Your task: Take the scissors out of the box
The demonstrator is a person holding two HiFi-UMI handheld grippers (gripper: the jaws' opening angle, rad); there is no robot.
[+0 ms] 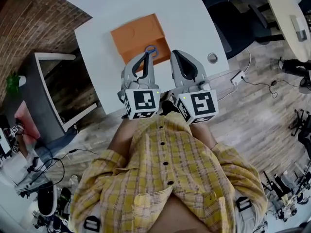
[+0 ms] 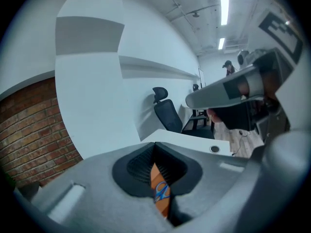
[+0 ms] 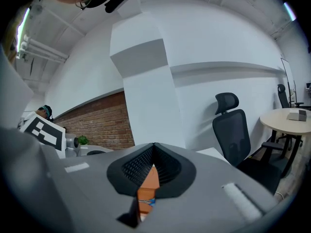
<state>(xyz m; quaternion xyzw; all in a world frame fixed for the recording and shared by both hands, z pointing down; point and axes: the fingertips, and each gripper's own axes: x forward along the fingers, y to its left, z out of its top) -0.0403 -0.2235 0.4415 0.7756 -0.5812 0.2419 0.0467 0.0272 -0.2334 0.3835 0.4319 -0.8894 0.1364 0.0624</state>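
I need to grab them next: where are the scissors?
In the head view, the scissors lie in the orange box on the white table, at its near edge, just past the left gripper's tips.

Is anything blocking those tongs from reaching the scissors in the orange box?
Nothing visible does. The orange box is open on top, and the scissors lie uncovered near its front edge. The left tongs and right tongs are closed, on the person's side of it.
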